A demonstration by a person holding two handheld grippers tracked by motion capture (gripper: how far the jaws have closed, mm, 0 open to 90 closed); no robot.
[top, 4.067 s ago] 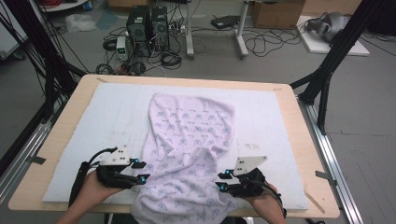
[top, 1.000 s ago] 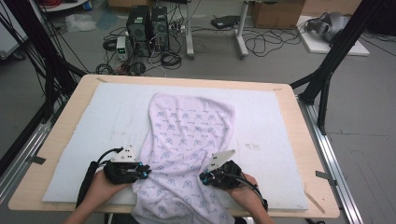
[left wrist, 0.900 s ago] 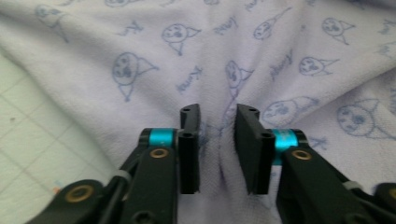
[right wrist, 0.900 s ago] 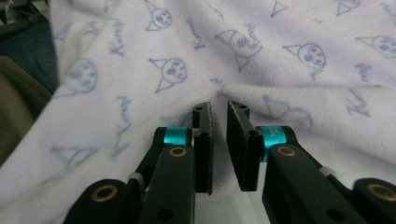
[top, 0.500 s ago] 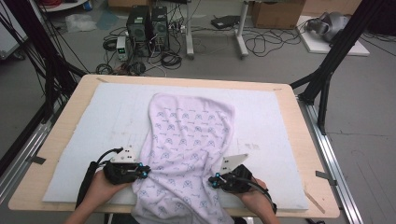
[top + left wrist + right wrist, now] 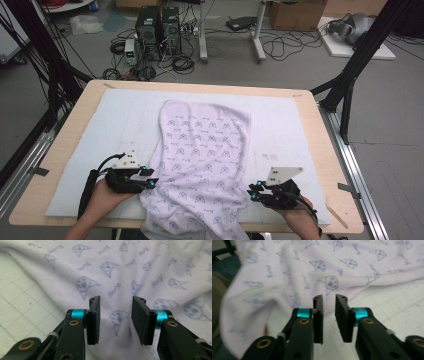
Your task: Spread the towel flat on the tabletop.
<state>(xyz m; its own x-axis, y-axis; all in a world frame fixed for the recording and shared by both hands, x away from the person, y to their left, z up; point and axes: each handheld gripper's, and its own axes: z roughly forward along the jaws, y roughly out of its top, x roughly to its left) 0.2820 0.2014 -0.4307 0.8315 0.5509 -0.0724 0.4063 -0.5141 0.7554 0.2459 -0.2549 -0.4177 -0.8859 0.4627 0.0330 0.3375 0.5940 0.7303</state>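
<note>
One cloth [image 6: 202, 165], pale with a printed pattern, lies on the white mat [image 6: 120, 120] covering the worktop [image 6: 70, 115]. Its long axis runs from the far middle of the mat toward the person, and its near end hangs over the worktop's front edge. Two grippers are present, one on each flank of the cloth near that front edge. The left gripper [image 6: 151, 178] sits at the cloth's left border, tips touching or just over the fabric; in the left gripper view its jaws are spread, having just been opening, with the cloth [image 6: 140, 272] lying beneath and beyond them and nothing pinched between the pads. The right gripper [image 6: 254, 192] stands just off the cloth's right border, on the mat, pointing inward at the fabric; in the right gripper view its jaws are parted by a narrower gap, having also just been opening, with bare mat under them and the cloth edge [image 6: 294, 277] just ahead and to the left. No fabric is gripped by either. Judgement: the left gripper is the nearer to the cloth, already at its edge; the right must close a short gap inward before it can take hold. Any next pinch or pull turns on each gripper meeting its side border squarely, across the long axis. Count: one cloth, one mat, two grippers, two hands.
</note>
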